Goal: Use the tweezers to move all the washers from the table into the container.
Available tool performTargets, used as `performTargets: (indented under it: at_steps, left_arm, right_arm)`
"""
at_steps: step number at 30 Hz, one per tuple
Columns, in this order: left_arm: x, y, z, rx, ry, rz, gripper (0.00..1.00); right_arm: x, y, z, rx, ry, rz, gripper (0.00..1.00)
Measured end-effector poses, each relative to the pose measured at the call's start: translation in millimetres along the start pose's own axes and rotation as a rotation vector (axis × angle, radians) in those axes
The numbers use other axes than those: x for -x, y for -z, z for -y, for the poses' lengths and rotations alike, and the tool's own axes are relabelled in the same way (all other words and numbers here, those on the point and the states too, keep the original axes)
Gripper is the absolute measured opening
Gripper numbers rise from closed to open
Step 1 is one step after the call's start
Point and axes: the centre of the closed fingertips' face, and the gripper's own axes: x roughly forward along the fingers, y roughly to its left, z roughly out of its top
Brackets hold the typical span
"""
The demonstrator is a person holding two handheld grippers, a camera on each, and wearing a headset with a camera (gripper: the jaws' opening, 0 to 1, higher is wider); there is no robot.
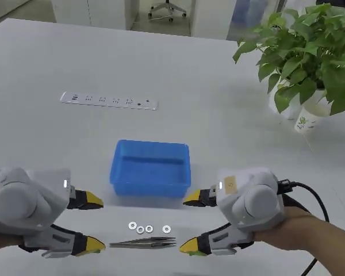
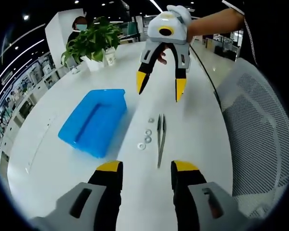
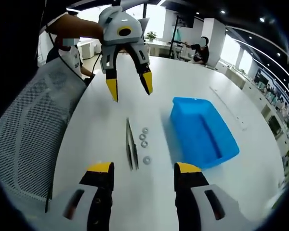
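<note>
1. I am holding the left gripper (image 1: 99, 223) low over the near left part of the white desk (image 1: 218, 115). Its jaws are standing wide open and gripping nothing.
2. I am holding the right gripper (image 1: 186, 224) opposite it on the near right, its yellow tips pointing left toward the other gripper. Its jaws are also standing wide open and gripping nothing.
3. The tweezers (image 1: 144, 243) are lying flat on the desk between the two grippers, at the near edge of the head view, touched by neither one.
4. Four washers (image 1: 140, 230) are lying in a loose row on the desk just beyond the tweezers. Three are sitting close together on the left and one is sitting a little apart on the right.
5. The blue container (image 1: 149, 187) is sitting just beyond the washers, near the middle of the desk, with its open side up.
6. In the left gripper view I am looking past my own jaws at the tweezers (image 2: 161, 137), with the washers (image 2: 148, 132) beside them and the container (image 2: 94, 120) beyond those.
7. A power strip (image 1: 109, 101) is lying far left on the desk, and a potted plant (image 1: 305, 52) is standing far right.
</note>
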Motion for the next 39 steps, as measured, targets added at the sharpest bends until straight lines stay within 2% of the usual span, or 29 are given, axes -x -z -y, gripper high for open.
performTargets:
  at_steps: [7,25,39]
  left_arm:
    - [-10.2,3.7,4.2,-0.024,0.043,-0.032,0.34]
    - [-36.0,16.9,13.3,-0.077,0.122,-0.097,0.21]
    - [-46.3,22.2,16.7,-0.088,0.156,-0.108,0.11]
  right_arm:
    - [-11.3,0.6,-3.7,0.048,-0.042,-0.027,0.41]
    - [-40.2,2.4,-17.7,0.129,-0.147,-0.087,0.26]
    - [-54.3,6.7,-22.2,0.153,-0.171,-0.114,0.17]
